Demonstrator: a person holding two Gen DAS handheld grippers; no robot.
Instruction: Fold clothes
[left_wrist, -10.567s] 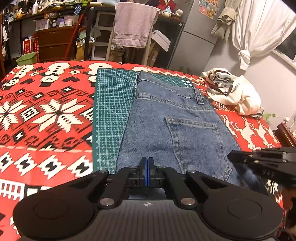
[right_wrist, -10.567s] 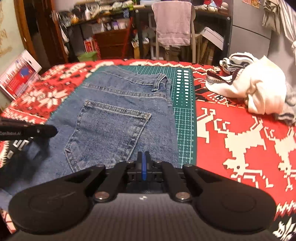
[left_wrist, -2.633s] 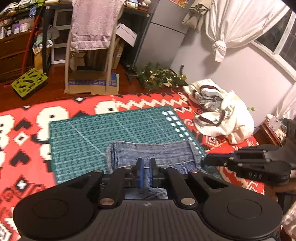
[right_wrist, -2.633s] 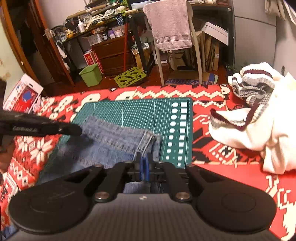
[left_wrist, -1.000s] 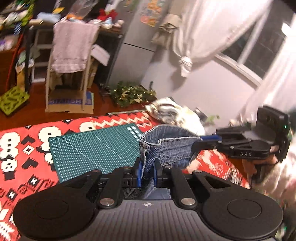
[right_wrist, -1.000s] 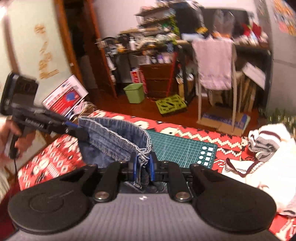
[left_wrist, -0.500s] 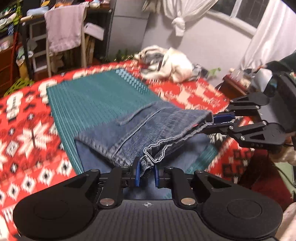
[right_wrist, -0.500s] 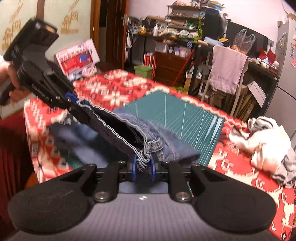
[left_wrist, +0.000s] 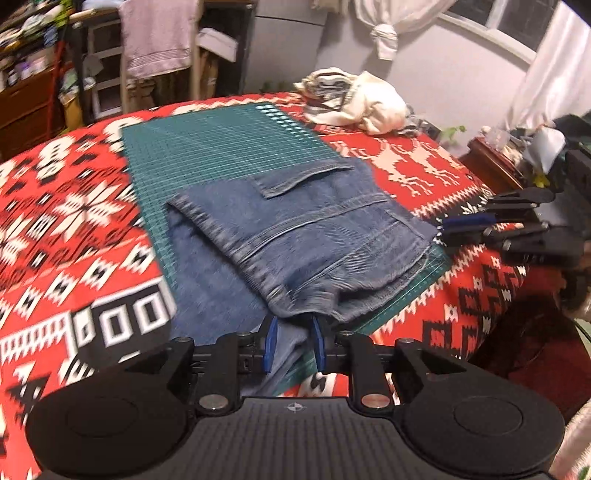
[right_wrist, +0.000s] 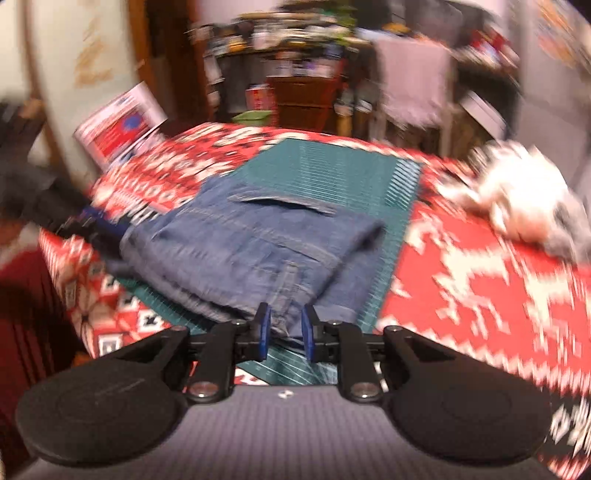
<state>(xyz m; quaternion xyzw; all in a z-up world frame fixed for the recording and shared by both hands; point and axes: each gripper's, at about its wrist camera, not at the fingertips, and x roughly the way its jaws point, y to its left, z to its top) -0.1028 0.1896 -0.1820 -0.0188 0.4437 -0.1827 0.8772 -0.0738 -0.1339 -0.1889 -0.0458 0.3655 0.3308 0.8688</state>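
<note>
No writing can be read in either blurred view. The folded jeans (left_wrist: 306, 236) lie on the green cutting mat (left_wrist: 207, 147), long axis slanting across it. The left gripper (left_wrist: 291, 343) and right gripper (right_wrist: 285, 328) are both released, jaws apart, each at a near edge of the denim.

Motion blur smears the right wrist view, dissolving the white garment heap (right_wrist: 517, 199) and shelf clutter (right_wrist: 295, 48); folded jeans (left_wrist: 295, 236) hide the cutting mat (left_wrist: 207, 147) beneath them.
</note>
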